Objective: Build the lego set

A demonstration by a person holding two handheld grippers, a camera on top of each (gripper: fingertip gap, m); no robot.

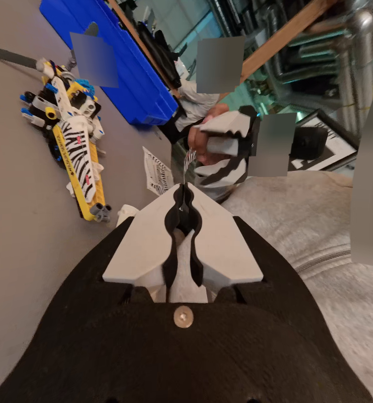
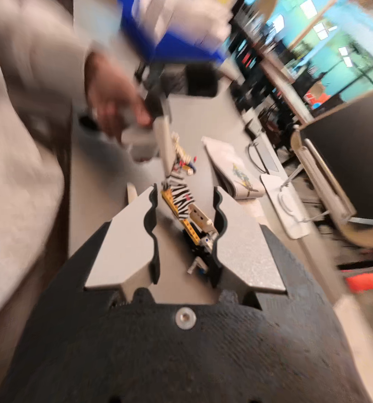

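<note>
Lego model (image 1: 72,139), a long yellow, black and white build with a zebra-striped panel, lies flat on the grey counter (image 1: 13,218) at about ten o'clock in the left wrist view, probably set down there so both tools are free for a small job. A sticker sheet (image 1: 158,172) with striped decals lies on the counter just beyond the left tool (image 1: 184,185). That tool's fingers are pressed together on a thin striped sticker (image 1: 188,160), which rises edge-on from the tips toward twelve o'clock; pinching only its lower edge would leave most of the adhesive face free to lay on a panel.

The right tool (image 1: 221,144) shows at one o'clock in that view, near the sticker's top, but whether it touches the sticker cannot be told. In the blurred right wrist view the right tool (image 2: 184,192) has its fingers apart and holds nothing, with the model (image 2: 181,200) seen between them on the counter beyond. A blue bin (image 1: 115,65) sits at eleven o'clock behind the model.

The step in hand looks like applying a decal; the sticker seems likely to curl or stick to the pads.
</note>
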